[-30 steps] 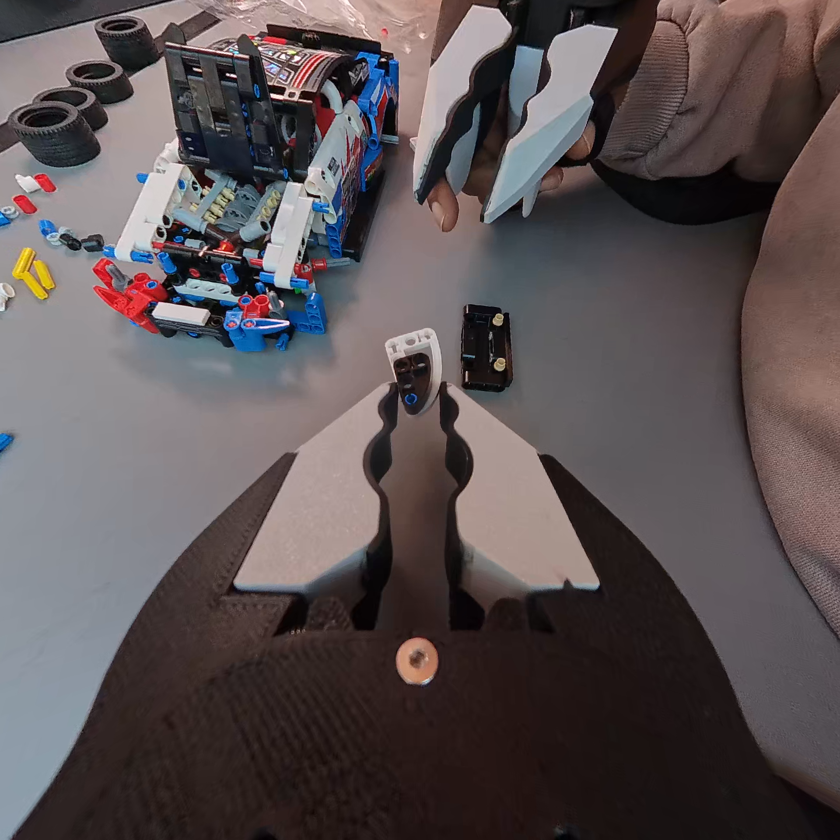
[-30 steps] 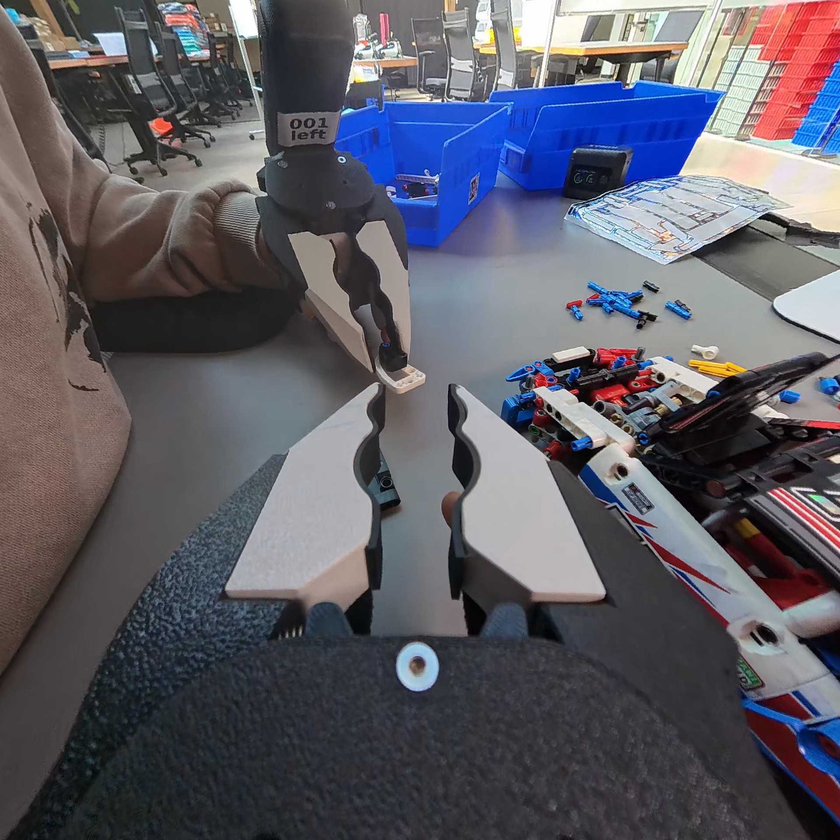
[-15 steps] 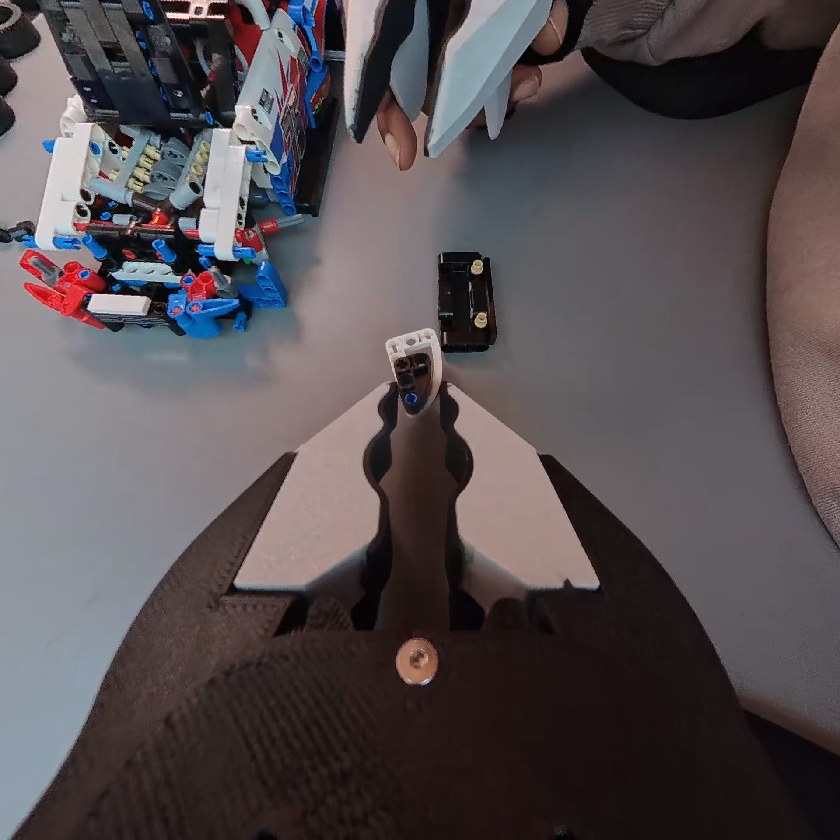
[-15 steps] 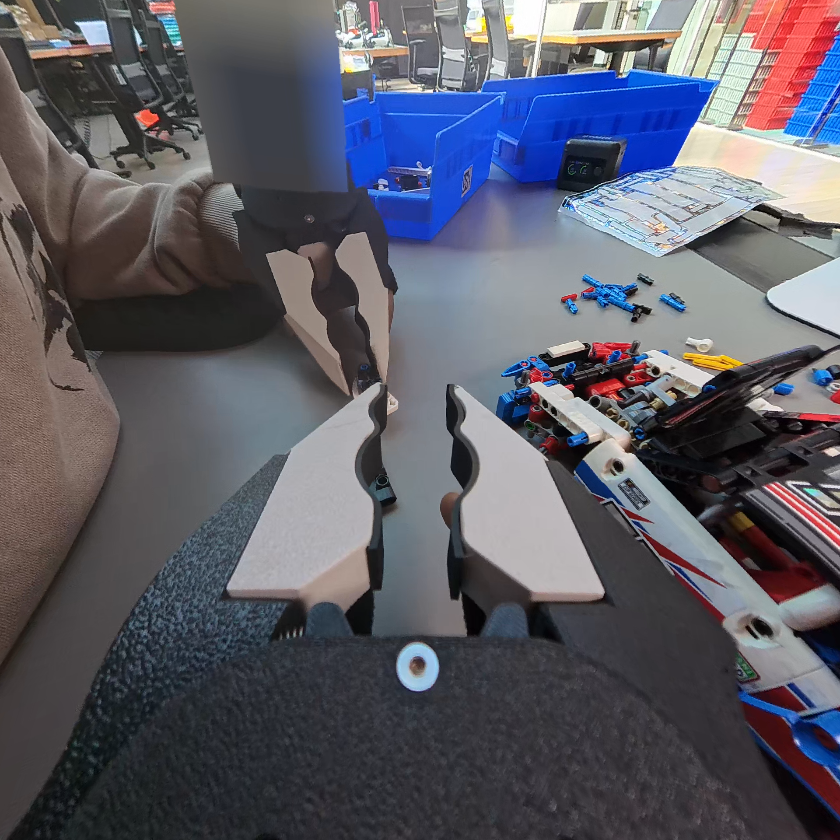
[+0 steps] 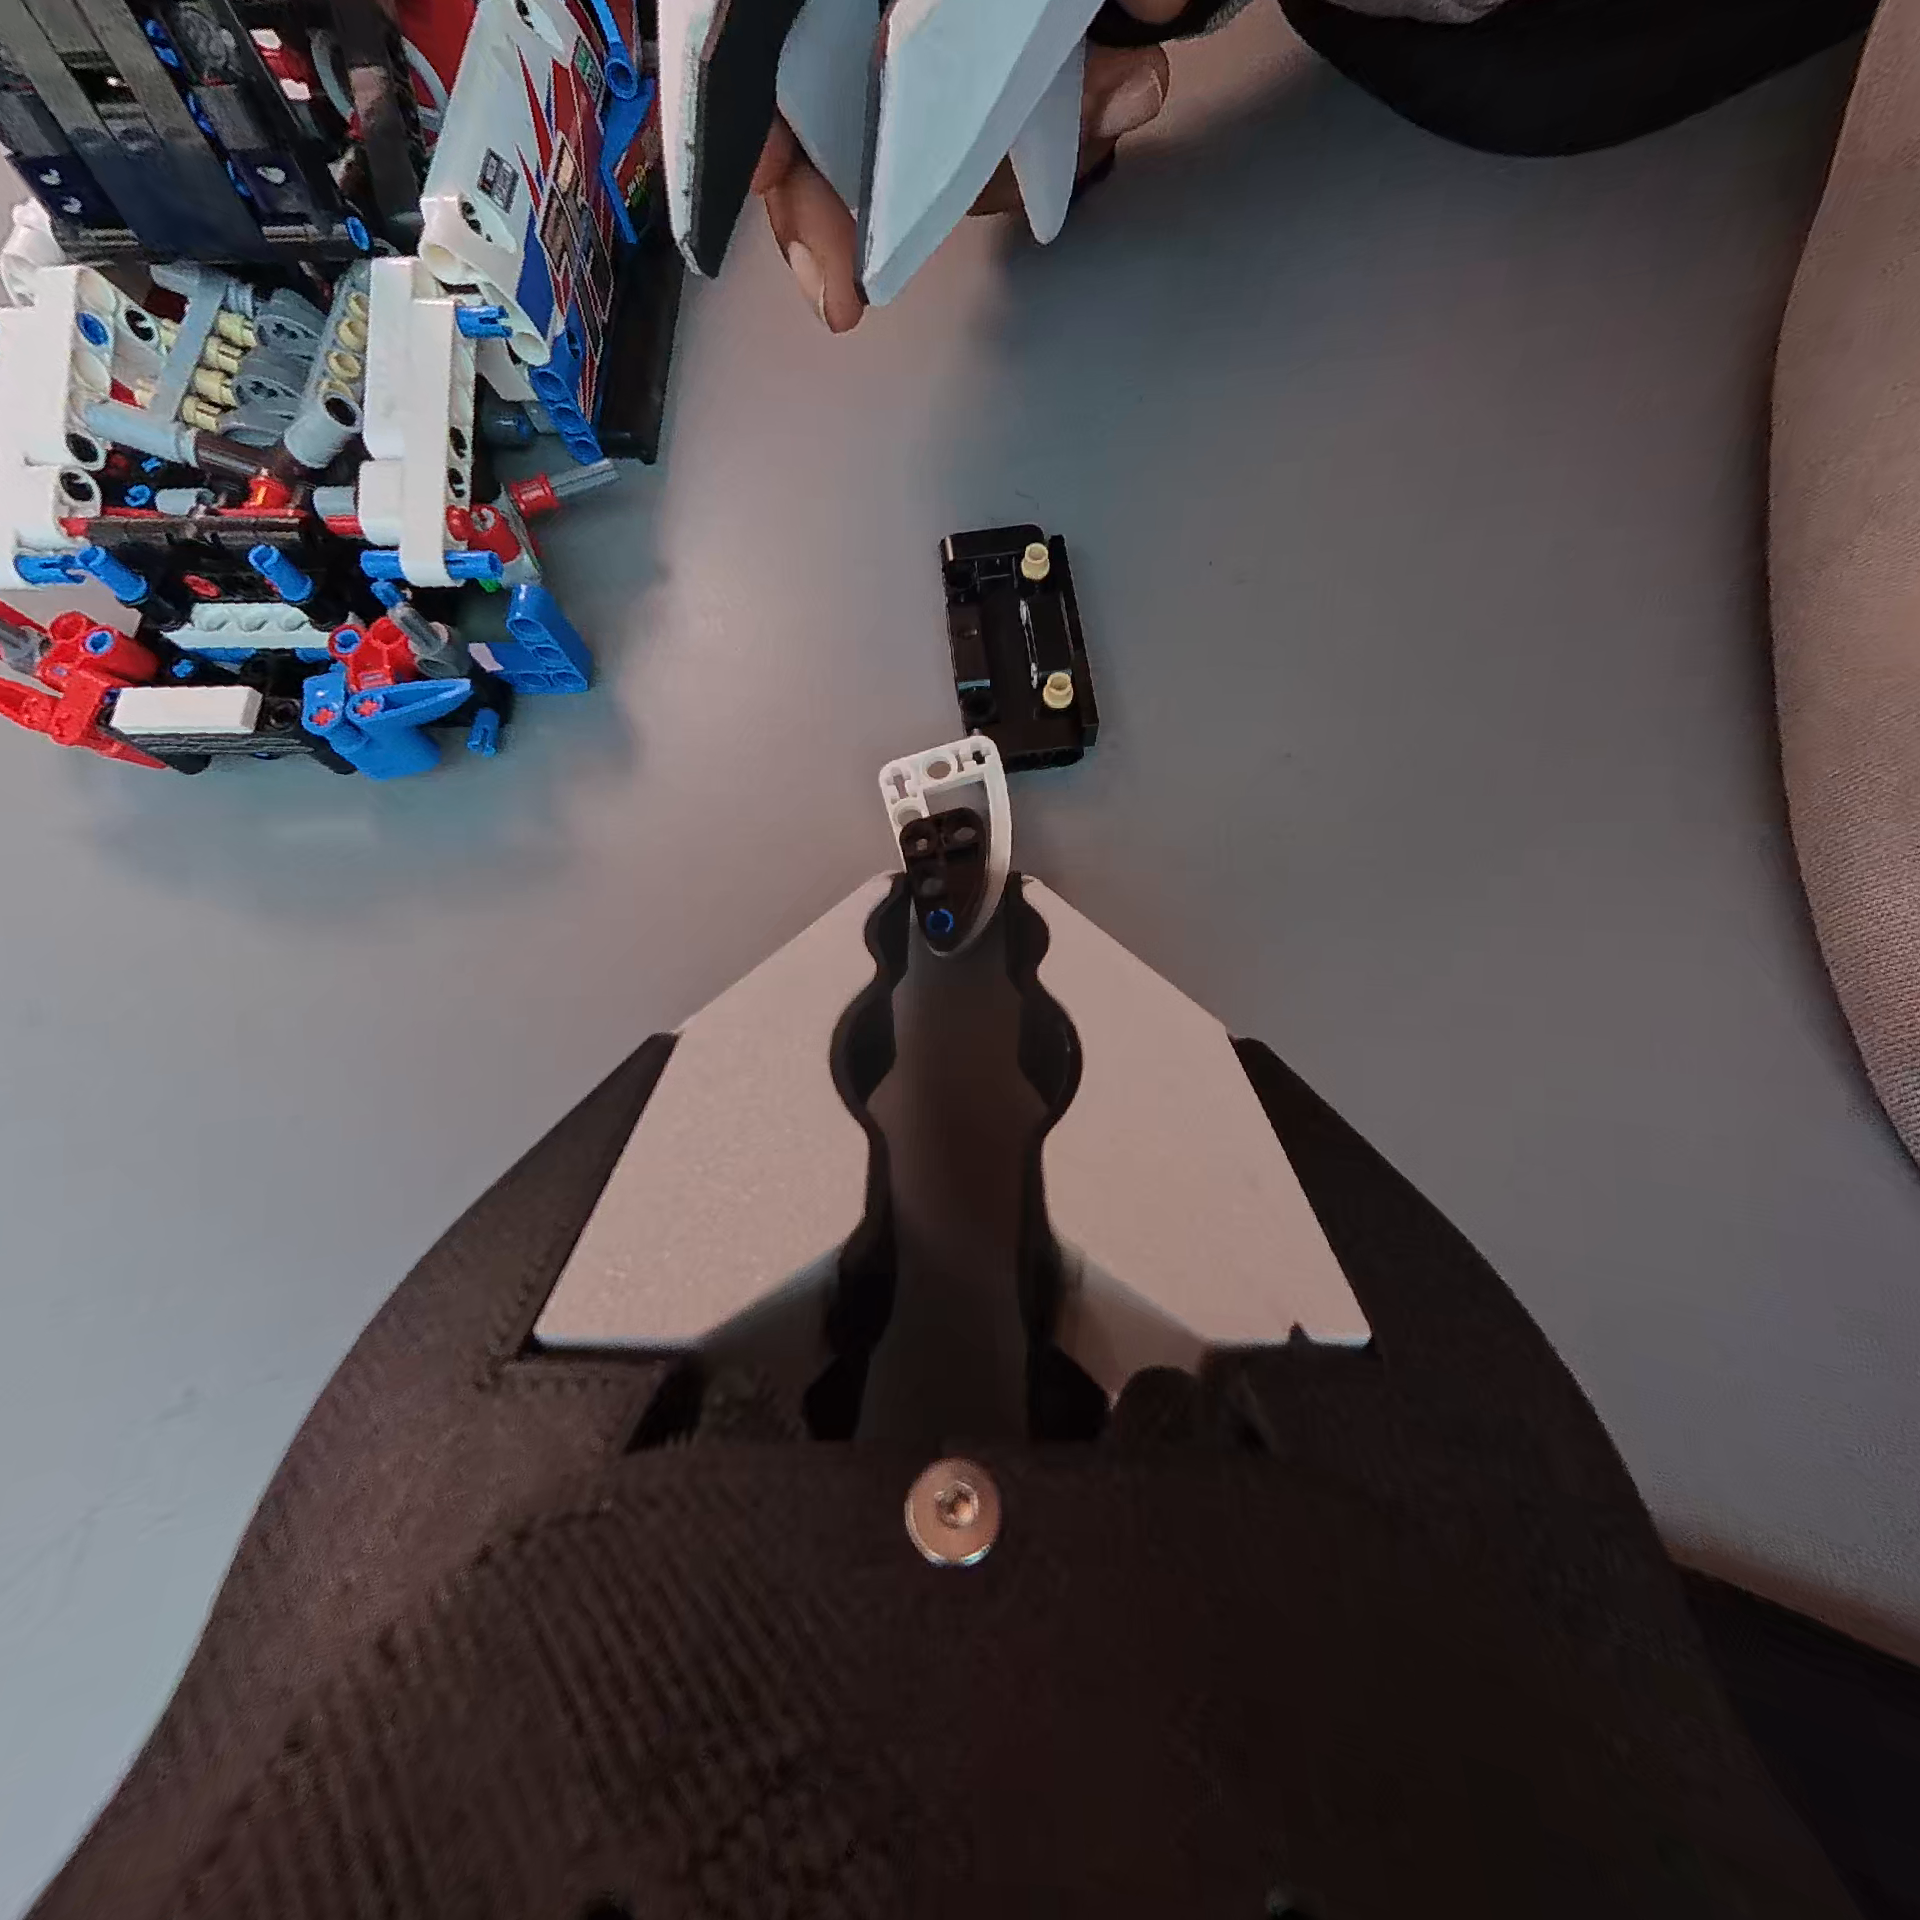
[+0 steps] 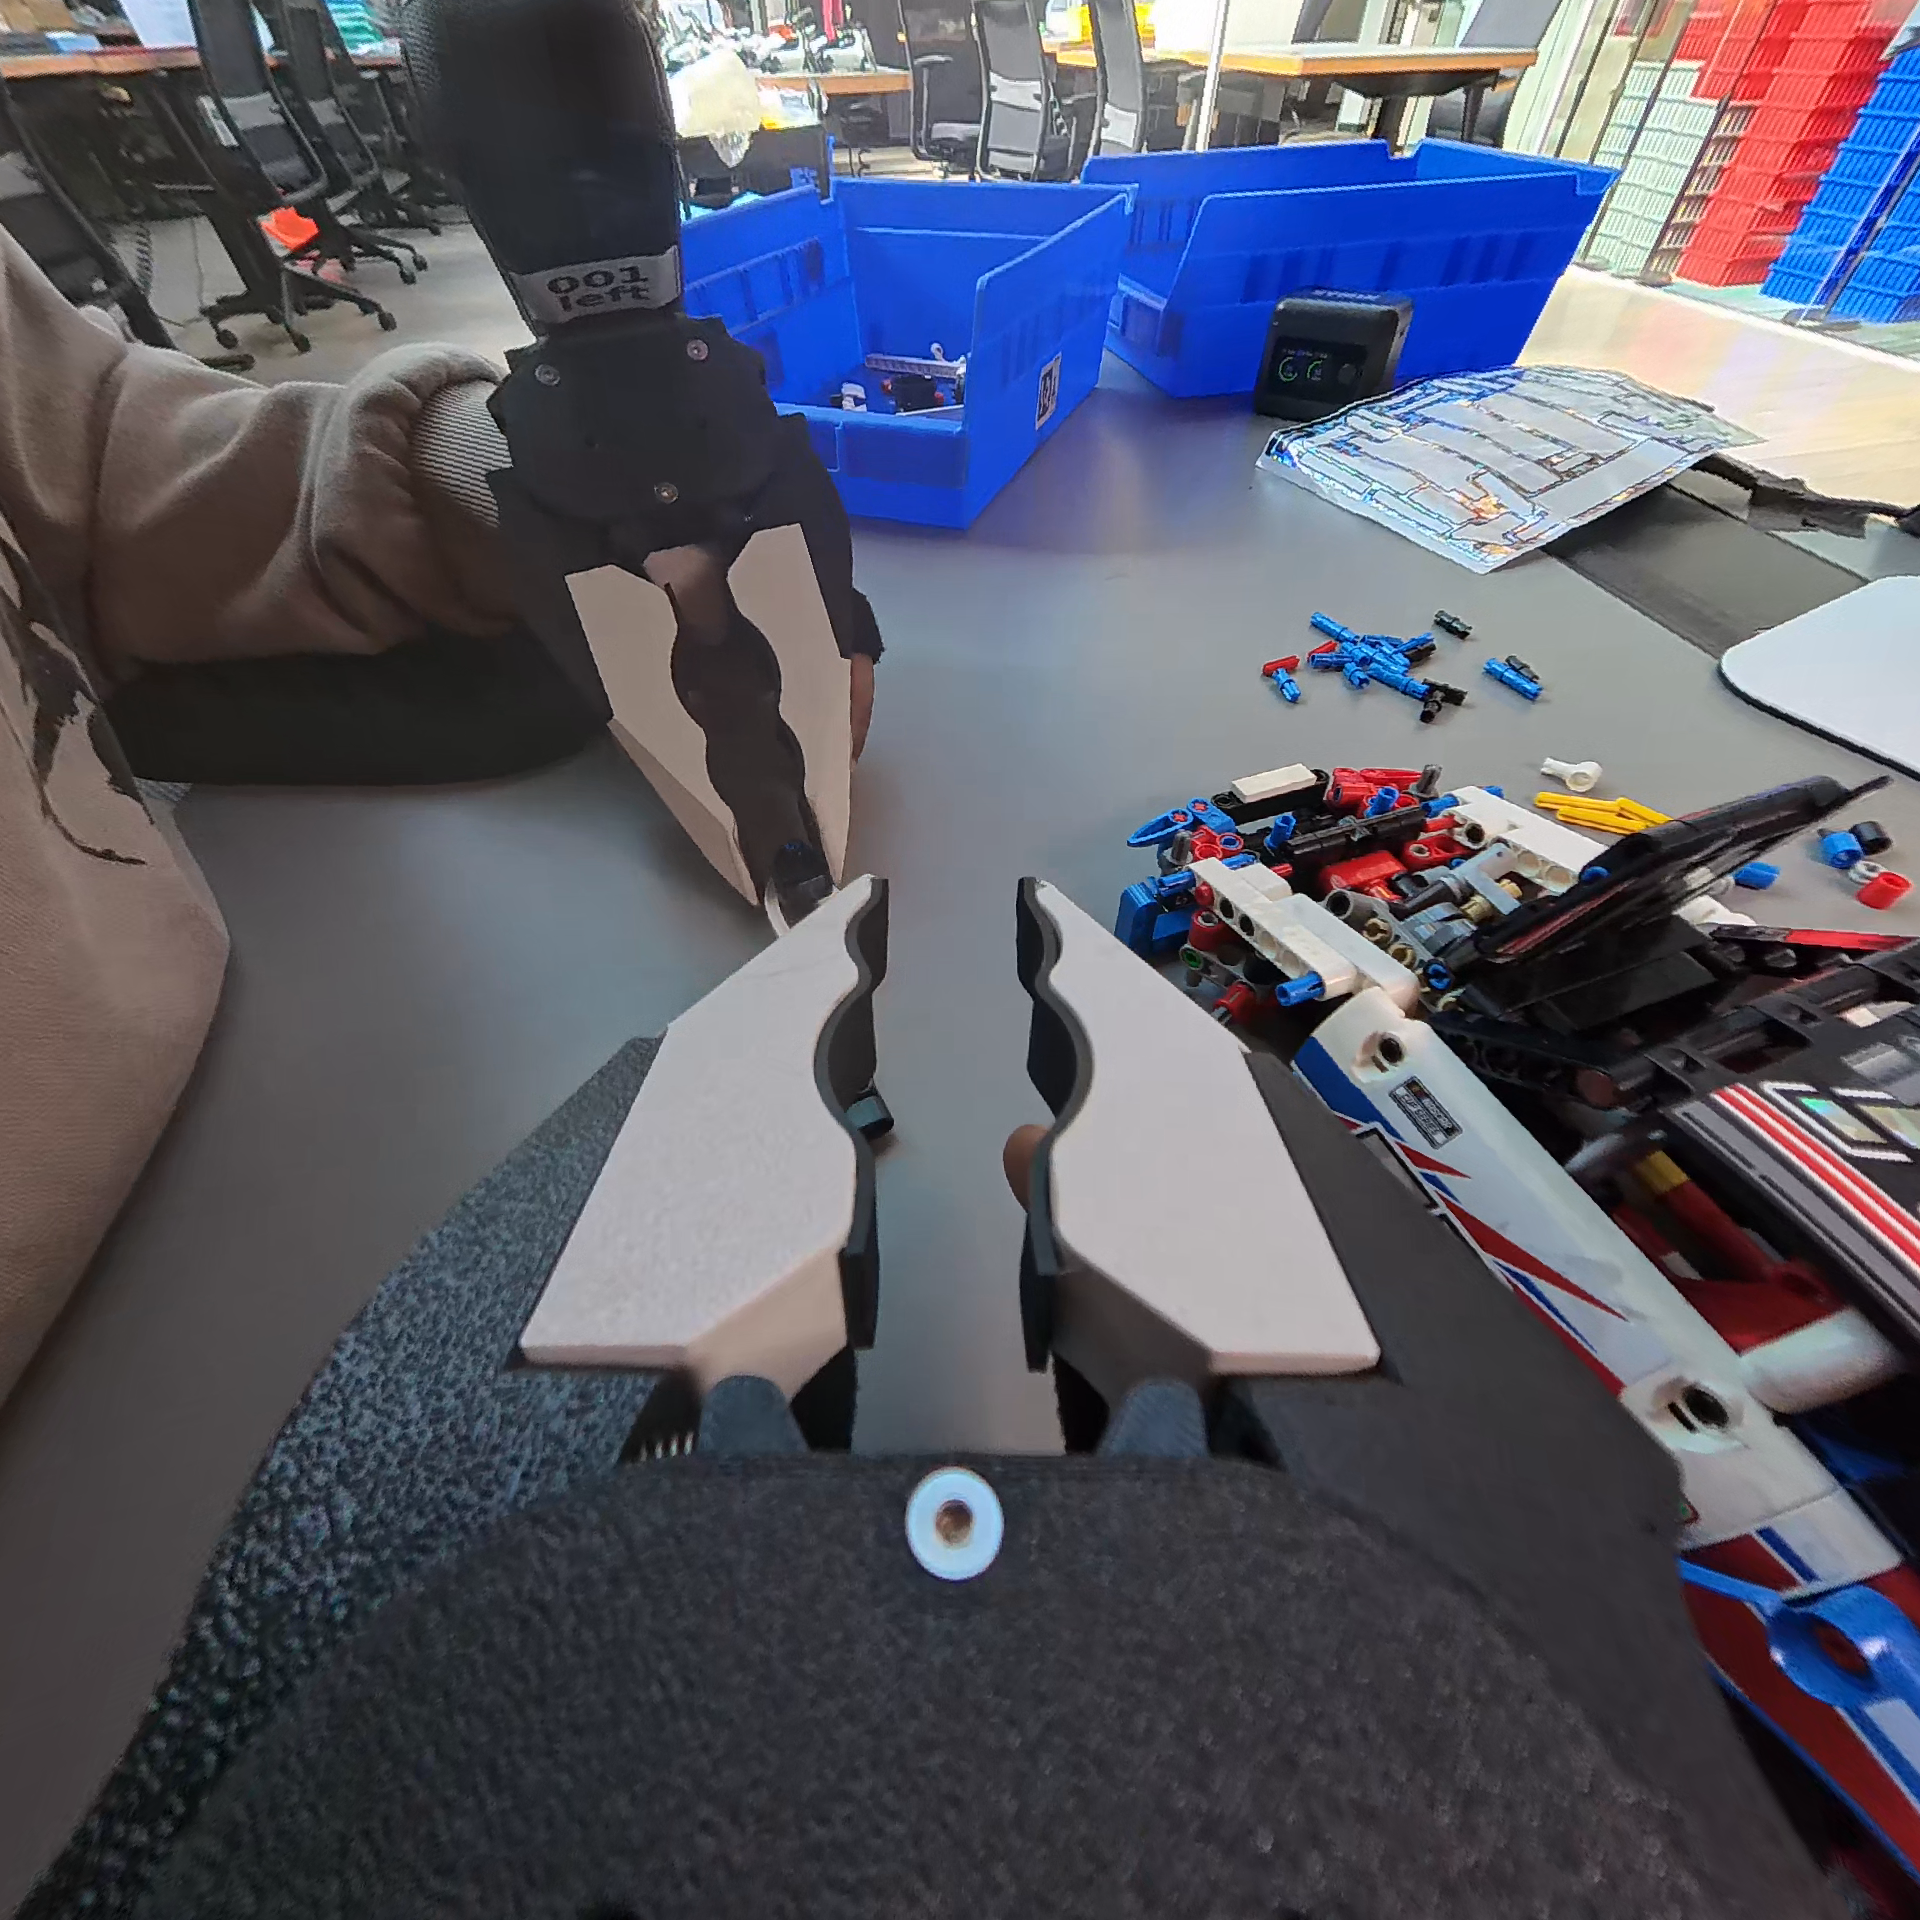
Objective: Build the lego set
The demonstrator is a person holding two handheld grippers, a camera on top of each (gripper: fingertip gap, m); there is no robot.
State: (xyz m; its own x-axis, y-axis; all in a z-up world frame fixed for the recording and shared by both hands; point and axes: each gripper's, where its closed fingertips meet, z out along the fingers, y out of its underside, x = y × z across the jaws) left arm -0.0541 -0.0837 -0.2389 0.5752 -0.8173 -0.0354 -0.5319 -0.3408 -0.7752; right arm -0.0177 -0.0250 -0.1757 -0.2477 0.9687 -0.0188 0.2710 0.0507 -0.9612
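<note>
The left gripper [image 5: 951,883] pinches a small white curved lego piece [image 5: 945,831] at its jaw tips, just above the grey tabletop [image 5: 1351,520]. Just beyond lies a black lego block [image 5: 1018,639]. Farther left stands the half-built lego car [image 5: 312,364]. The right gripper [image 6: 951,894] hovers with jaws spread and empty, the car at its right.
</note>
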